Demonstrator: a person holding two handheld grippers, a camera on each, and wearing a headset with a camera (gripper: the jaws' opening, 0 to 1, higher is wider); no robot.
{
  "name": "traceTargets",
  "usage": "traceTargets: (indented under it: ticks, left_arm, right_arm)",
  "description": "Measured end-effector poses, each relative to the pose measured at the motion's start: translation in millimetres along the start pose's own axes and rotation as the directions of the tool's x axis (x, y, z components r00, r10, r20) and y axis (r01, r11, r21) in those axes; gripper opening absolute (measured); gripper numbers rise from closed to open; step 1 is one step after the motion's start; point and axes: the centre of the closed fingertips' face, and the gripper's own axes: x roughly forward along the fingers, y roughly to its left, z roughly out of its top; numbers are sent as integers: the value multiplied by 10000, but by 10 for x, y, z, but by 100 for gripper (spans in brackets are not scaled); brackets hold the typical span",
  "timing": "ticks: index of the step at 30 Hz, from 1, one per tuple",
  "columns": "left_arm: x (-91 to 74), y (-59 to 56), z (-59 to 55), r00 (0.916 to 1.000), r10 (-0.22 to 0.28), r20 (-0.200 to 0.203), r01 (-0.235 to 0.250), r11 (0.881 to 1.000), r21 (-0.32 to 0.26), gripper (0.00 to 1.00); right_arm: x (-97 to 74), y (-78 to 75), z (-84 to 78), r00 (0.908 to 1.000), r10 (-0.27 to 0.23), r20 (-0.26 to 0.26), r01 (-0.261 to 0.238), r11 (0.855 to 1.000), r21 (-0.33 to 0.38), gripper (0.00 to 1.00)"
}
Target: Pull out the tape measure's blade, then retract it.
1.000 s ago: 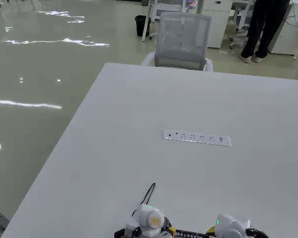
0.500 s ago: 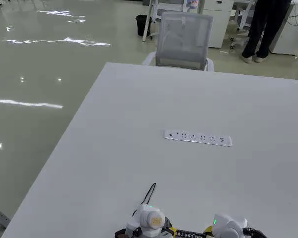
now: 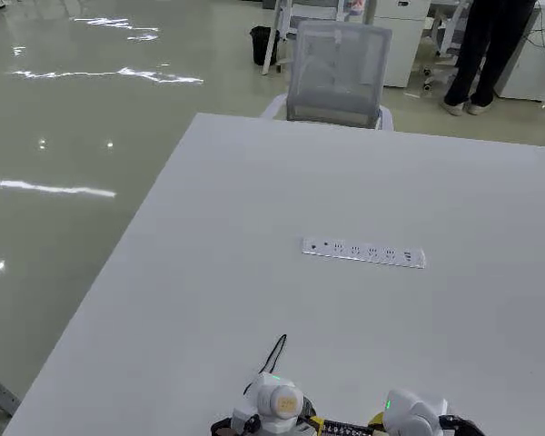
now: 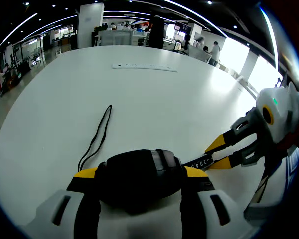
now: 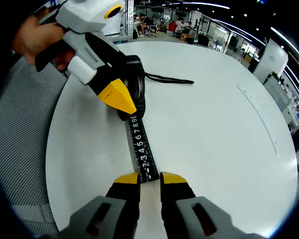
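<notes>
The head view looks down from high up over the near edge of the white table (image 3: 254, 227), facing the chair (image 3: 334, 77) at 12 o'clock. The left gripper view sits low, very close behind the tape measure (image 4: 139, 179). The right gripper view looks along the blade (image 5: 141, 152) (also from close). All three see the power strip (image 3: 363, 252).
</notes>
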Motion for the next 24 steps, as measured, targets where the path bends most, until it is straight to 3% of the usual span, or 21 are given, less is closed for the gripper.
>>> traceTargets:
  ticks: [24]
  left_arm:
    - [0,-6,-1,10000,-20,0,20,10000,-44,62]
  right_arm:
    - [75,41,137,9999,142,74,-141,9998,-137,14]
